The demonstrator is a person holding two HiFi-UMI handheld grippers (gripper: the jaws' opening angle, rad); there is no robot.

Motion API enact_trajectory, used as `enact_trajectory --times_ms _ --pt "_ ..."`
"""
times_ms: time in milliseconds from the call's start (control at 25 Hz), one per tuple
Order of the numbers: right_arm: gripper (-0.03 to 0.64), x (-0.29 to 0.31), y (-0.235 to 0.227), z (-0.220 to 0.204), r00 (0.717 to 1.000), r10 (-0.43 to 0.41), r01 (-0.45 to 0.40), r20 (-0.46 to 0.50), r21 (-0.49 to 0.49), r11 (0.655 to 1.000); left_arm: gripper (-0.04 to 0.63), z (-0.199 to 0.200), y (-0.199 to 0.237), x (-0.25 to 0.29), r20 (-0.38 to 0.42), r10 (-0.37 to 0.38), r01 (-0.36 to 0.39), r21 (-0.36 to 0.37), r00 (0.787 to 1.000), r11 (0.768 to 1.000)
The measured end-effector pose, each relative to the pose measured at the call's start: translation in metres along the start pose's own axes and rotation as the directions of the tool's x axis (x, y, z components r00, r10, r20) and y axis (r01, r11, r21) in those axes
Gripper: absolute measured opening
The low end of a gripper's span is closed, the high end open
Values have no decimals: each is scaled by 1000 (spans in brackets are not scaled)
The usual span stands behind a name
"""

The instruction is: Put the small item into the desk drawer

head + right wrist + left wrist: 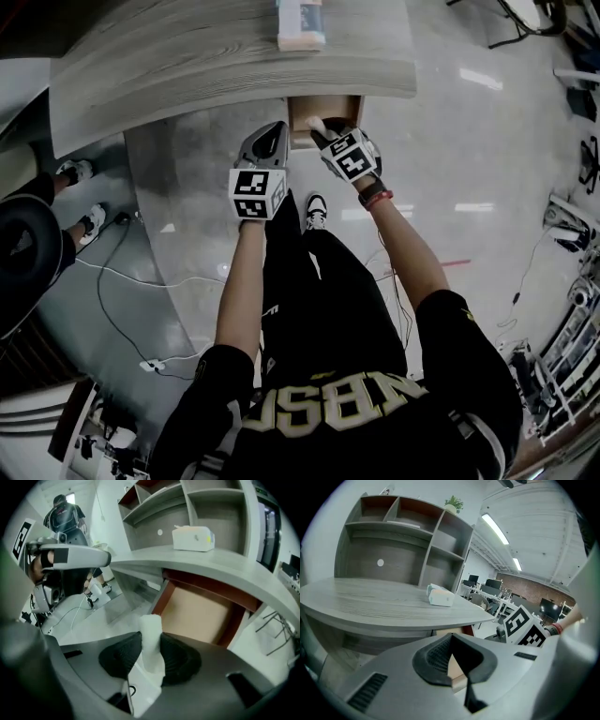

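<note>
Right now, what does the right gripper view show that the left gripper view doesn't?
Right gripper view only: the white item clamped in the right tongs, a full look into the open drawer, a person standing behind. Left gripper view only: the left tongs with nothing in them, a potted plant atop the shelf unit, office monitors. Both: the desk top, the box on it, the shelf unit.

The left gripper's (452, 636) fingers (433, 660) meet at their tips, with nothing between them. Beyond lie a tabletop (370, 603) carrying a box (439, 596), shelves (403, 536), a drawer (462, 630) and a marker cube (525, 628).
</note>
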State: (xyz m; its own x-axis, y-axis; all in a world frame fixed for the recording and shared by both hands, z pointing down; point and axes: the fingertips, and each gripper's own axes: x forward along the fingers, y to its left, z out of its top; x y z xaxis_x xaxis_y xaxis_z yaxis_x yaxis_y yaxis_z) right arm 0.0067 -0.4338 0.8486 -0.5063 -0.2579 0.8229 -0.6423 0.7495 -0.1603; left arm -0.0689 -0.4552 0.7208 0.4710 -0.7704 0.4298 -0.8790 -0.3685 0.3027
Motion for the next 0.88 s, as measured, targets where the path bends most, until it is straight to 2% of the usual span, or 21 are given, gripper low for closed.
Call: enact_trajectory --times_ms 440,680,880 --pt "132 57 -13 -45 984 1 -42 -179 -227 973 12 -27 16 17 -28 -12 12 -28 1000 1000" --pt "127 76 -22 -63 971 -9 -59 -237 -280 958 12 -42 23 20 -41 -10 8 -48 999 999" --pt "133 90 -21 -75 950 -14 -88 -313 -310 947 12 -46 26 16 -46 -2 -1 -69 999 998"
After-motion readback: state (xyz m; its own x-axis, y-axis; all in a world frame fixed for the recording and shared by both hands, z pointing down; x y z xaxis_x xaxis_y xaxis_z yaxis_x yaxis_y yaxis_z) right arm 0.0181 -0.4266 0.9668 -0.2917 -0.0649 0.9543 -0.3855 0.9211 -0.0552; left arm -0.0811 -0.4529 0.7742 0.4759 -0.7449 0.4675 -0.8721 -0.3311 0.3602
